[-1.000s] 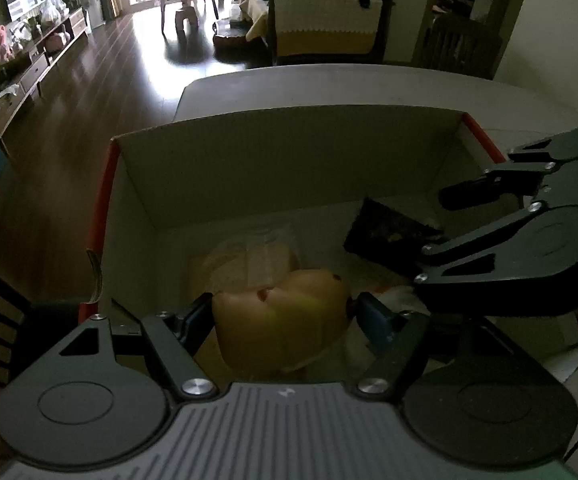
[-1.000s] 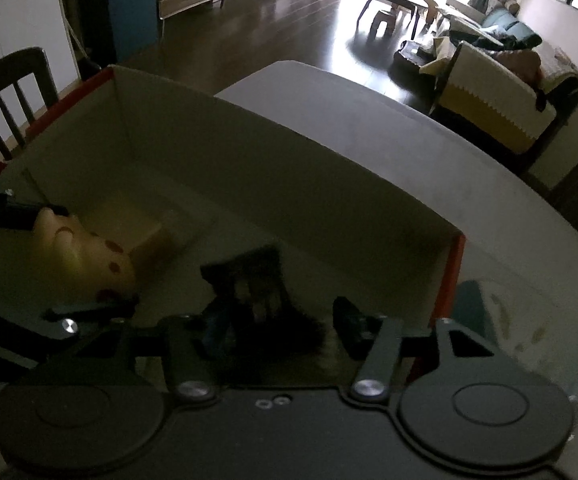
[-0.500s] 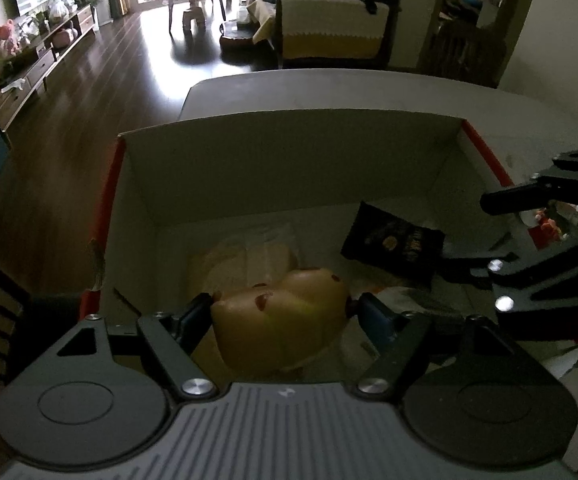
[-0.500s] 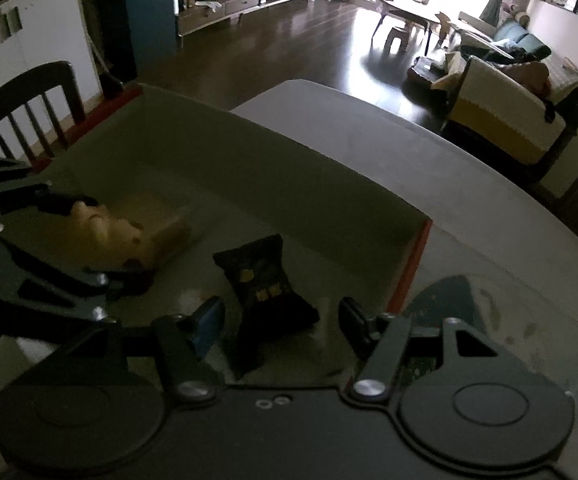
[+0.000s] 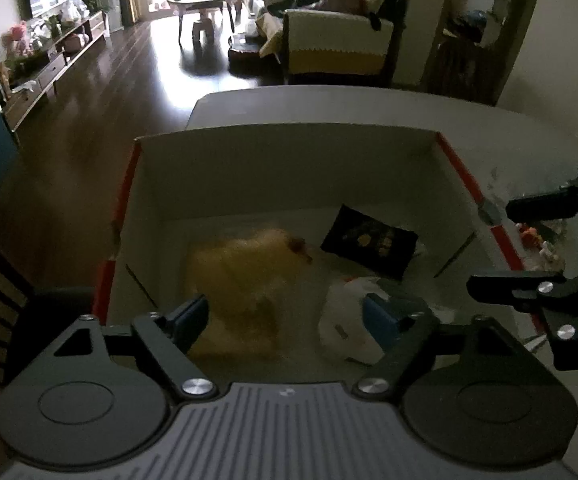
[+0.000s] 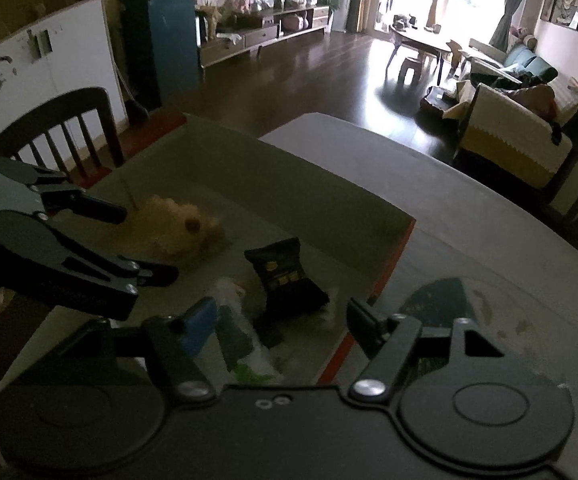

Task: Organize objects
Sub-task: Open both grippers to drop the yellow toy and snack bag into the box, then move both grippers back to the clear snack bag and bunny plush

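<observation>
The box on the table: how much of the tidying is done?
Done: a plush toy, a dark packet and a white bag lie inside the box. In hand: nothing, both grippers are open. Left: small items on the table right of the box.

plush toy (image 5: 249, 264) in box (image 5: 289, 168), dark packet (image 5: 369, 246)
</observation>
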Available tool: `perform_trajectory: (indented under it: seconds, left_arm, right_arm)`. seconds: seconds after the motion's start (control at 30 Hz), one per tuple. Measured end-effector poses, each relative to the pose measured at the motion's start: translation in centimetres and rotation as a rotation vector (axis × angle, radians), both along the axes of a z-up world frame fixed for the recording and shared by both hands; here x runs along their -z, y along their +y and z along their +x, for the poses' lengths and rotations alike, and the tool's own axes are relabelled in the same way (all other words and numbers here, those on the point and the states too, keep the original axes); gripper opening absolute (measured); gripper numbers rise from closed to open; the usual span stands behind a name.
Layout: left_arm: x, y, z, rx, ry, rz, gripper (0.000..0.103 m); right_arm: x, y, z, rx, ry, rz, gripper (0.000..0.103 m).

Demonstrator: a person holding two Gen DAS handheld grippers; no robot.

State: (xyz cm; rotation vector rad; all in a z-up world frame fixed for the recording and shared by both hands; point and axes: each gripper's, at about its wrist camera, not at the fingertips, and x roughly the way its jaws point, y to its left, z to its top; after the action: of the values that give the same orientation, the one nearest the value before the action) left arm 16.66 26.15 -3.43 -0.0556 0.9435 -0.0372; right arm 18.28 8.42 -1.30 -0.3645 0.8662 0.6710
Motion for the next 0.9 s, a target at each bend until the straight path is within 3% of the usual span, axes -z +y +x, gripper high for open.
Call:
perform_trajectory:
  seconds: [0.43,0.9]
  left_arm:
    - [-3.4,-4.2,-3.9,0.003,-0.089,-0.043,0.084]
    - [-4.9,-12.9,-5.2,0.05,-0.156,-0.055,0.084]
  right_arm:
    - [-2.1,-5.4,-3.0,0.014,-0.026,0.064,0.073]
    - [-1.9,-14.5,-4.5,0.103,-0.011,0.093,0.076]
